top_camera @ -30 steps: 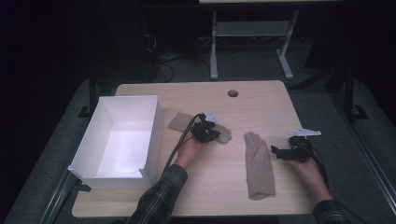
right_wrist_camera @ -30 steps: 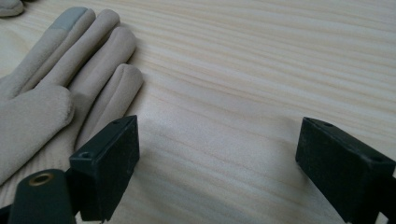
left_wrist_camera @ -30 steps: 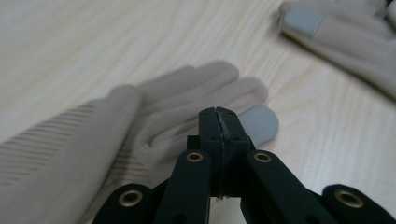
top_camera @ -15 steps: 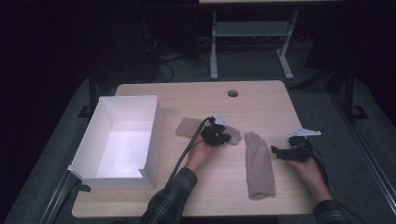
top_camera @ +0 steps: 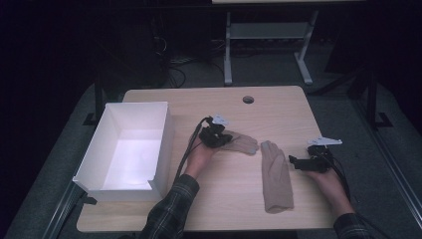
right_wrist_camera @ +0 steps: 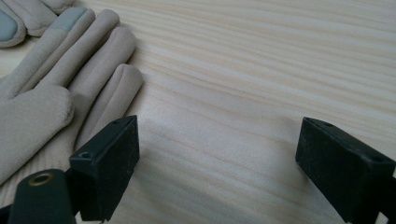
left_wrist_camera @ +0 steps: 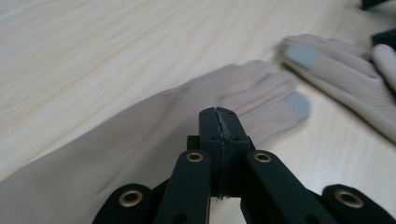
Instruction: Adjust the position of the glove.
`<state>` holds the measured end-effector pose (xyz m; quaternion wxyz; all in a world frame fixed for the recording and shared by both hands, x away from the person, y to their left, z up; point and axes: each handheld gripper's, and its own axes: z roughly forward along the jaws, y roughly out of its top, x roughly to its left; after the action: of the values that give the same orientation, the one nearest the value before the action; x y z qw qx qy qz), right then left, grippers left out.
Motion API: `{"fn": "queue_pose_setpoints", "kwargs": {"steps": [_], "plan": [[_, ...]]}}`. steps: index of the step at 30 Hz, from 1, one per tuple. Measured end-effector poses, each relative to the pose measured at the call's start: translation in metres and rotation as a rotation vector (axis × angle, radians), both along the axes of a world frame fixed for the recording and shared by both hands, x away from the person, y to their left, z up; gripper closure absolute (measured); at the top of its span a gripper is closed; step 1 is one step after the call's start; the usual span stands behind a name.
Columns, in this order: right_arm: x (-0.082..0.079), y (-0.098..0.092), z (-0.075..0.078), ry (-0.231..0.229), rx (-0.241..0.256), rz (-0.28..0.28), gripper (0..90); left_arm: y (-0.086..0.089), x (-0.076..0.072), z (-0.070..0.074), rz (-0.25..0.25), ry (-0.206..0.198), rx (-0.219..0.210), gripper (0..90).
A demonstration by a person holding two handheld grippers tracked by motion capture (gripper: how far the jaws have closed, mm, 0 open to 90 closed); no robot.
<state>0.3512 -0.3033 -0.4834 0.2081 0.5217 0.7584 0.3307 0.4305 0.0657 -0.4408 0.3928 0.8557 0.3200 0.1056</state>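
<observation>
Gloves, two, beige with grey fingertip patches, lie on the wooden surface [top_camera: 214, 209] to the right of the white box [top_camera: 127, 152]. Nearest the person, the second glove [top_camera: 276, 174] lies flat, its long axis running near to far, fingers pointing away. The right gripper [top_camera: 293, 162] sits just beside that glove's right edge, jaws wide apart and holding nothing; it is the nearer tool for this glove. Farther off, the first glove [top_camera: 241, 143] lies crosswise, fingers pointing right, its tips close to the second glove's fingertips. The left gripper [top_camera: 215, 138] has its jaws pressed together over the cuff end of this glove; fabric appears pinched between them, judged from the left gripper view [left_wrist_camera: 219, 122].
</observation>
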Motion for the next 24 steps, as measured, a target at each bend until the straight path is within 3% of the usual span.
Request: {"fn": "queue_pose_setpoints", "kwargs": {"steps": [7,8,10,12,16,24], "plan": [[0.000,0.000,0.000,0.000,0.000,0.000,12.9,0.027,0.008,-0.001,0.088,-0.011,0.010,89.6],[0.000,0.000,0.000,0.001,0.000,0.000,12.9,0.032,0.011,-0.004,0.118,-0.002,0.020,89.6],[0.000,0.000,0.000,0.000,-0.001,0.000,12.9,0.034,0.012,-0.006,0.126,-0.002,0.032,89.5],[0.000,0.000,0.000,0.002,0.001,-0.001,12.9,0.037,0.015,-0.012,0.162,0.001,0.080,89.5],[0.000,0.000,0.000,0.002,0.001,-0.001,12.9,0.037,0.016,-0.020,0.174,0.028,0.123,89.6],[0.000,0.000,0.000,0.001,0.000,-0.001,12.9,0.038,0.001,-0.020,0.167,0.049,0.130,89.6]]}}
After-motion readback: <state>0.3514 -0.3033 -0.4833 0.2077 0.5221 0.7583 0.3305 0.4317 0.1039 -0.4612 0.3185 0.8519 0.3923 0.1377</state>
